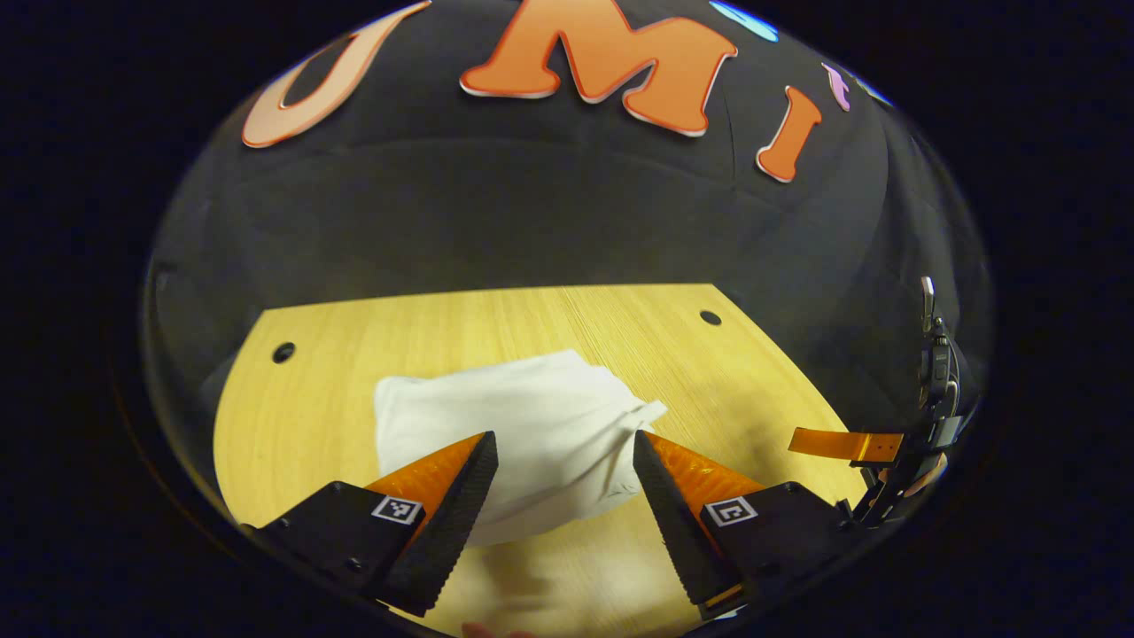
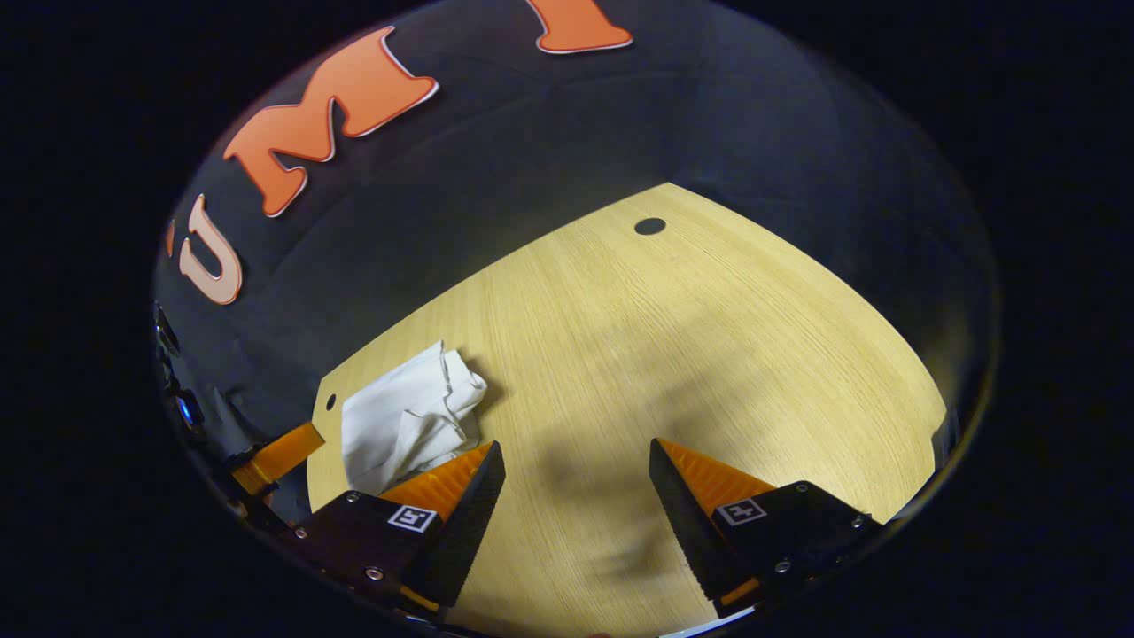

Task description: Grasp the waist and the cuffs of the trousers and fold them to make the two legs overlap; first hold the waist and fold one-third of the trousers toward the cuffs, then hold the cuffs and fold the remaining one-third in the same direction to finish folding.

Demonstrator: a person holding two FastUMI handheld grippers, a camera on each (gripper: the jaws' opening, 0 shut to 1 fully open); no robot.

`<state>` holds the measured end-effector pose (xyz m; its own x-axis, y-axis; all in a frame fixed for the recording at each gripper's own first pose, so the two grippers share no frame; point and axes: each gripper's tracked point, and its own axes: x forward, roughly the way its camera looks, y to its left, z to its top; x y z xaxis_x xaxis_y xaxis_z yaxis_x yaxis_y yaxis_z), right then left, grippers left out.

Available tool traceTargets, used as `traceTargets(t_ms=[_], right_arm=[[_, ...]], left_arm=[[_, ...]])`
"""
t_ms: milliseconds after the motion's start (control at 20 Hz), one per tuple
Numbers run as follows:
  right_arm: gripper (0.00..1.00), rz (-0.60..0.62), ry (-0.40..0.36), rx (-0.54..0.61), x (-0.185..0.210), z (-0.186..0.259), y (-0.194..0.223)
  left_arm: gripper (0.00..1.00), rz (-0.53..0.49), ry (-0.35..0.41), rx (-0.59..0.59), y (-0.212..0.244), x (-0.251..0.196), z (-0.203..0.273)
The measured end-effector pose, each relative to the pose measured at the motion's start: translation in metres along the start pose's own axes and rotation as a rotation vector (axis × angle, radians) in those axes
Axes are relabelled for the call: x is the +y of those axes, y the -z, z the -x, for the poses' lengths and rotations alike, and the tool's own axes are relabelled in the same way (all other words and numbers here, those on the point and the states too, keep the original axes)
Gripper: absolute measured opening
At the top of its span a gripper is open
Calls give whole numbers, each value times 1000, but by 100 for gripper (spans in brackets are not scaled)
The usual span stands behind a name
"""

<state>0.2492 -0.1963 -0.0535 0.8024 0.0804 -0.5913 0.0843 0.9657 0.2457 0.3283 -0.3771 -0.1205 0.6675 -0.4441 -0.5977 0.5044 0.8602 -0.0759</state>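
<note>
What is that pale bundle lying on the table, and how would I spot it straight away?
Start at the wooden table in front of the black cloth wall. On it lie the folded white trousers, a compact, slightly rumpled pile just beyond the open left gripper. It is the soft, pale thing on the yellow wood, with one loose corner sticking out to the side.

A light wooden tabletop (image 1: 354, 354) with fine straight grain spans the lower half of the left gripper view; two small round dark holes sit near its far edge, one at left (image 1: 283, 352), one at right (image 1: 710, 316). Behind it hangs the booth's black cloth wall (image 1: 549, 204).
</note>
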Motion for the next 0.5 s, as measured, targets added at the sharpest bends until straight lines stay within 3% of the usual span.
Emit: traceTargets(t_ms=[200,500], right_arm=[[98,124,-23,-106,34,18,-28],[98,264,-175,-350,115,69,-78]], left_arm=[[99,-3,-123,-135,2,23,25],[100,54,-251,-367,13,21,43]])
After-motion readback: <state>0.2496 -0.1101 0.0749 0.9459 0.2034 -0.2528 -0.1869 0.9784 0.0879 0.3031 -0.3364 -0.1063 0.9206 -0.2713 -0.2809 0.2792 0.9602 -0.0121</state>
